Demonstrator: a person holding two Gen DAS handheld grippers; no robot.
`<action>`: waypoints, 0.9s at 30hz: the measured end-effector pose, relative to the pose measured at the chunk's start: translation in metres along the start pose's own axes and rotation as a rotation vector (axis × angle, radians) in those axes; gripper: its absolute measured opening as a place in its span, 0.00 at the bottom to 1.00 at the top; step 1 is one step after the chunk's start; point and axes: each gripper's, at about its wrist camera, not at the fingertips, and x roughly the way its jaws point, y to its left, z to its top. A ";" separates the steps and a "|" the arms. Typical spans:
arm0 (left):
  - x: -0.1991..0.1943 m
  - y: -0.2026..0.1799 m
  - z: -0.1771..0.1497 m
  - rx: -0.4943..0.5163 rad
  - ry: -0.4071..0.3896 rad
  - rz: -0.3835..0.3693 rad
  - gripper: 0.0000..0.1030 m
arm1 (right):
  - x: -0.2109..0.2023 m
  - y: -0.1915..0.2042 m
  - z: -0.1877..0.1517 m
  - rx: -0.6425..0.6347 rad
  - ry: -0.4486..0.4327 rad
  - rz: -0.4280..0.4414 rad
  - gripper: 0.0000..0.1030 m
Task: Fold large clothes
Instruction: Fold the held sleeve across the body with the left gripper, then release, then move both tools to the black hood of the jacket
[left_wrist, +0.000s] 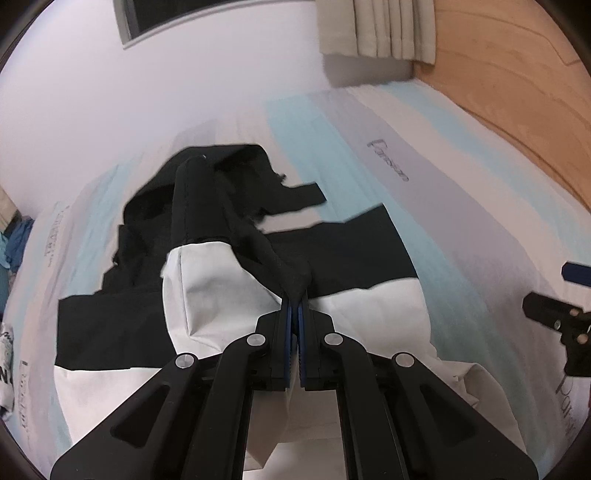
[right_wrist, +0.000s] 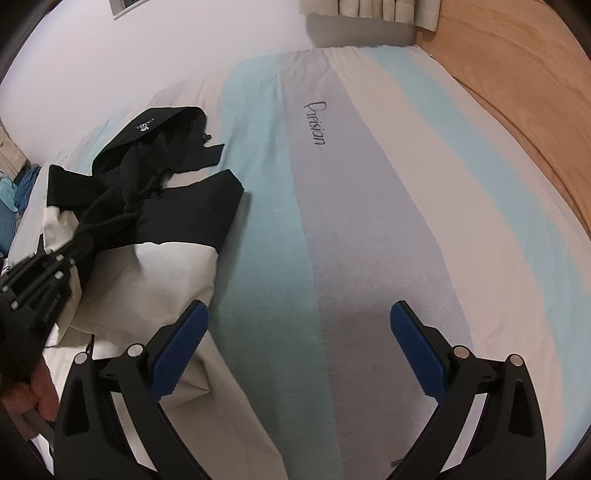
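Note:
A large black and white garment (left_wrist: 351, 251) lies spread on the striped bed sheet (left_wrist: 388, 155). My left gripper (left_wrist: 295, 299) is shut on a black sleeve of the garment (left_wrist: 236, 218) and holds it lifted above the body of the garment. In the right wrist view the garment (right_wrist: 177, 229) lies at the left, with the left gripper (right_wrist: 79, 236) pinching the black fabric. My right gripper (right_wrist: 299, 314) is open and empty, over the sheet (right_wrist: 351, 221) just right of the garment's white hem. Its blue pads (right_wrist: 417, 347) are wide apart.
The bed runs along a white wall (left_wrist: 147, 92) at the back. A wooden panel (left_wrist: 517, 74) borders the right side. Beige curtains (left_wrist: 376, 26) hang at the far end. Blue clothes (left_wrist: 14, 243) lie at the far left edge.

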 end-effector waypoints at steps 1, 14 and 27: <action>0.003 -0.002 -0.001 0.002 0.005 -0.001 0.01 | 0.001 -0.001 0.001 0.003 0.000 0.002 0.92; 0.012 -0.036 0.005 -0.005 -0.013 -0.144 0.47 | 0.005 -0.044 -0.015 0.026 0.038 -0.029 0.92; -0.029 -0.053 0.014 -0.020 -0.034 -0.272 0.91 | -0.006 -0.059 -0.015 -0.008 0.042 -0.008 0.92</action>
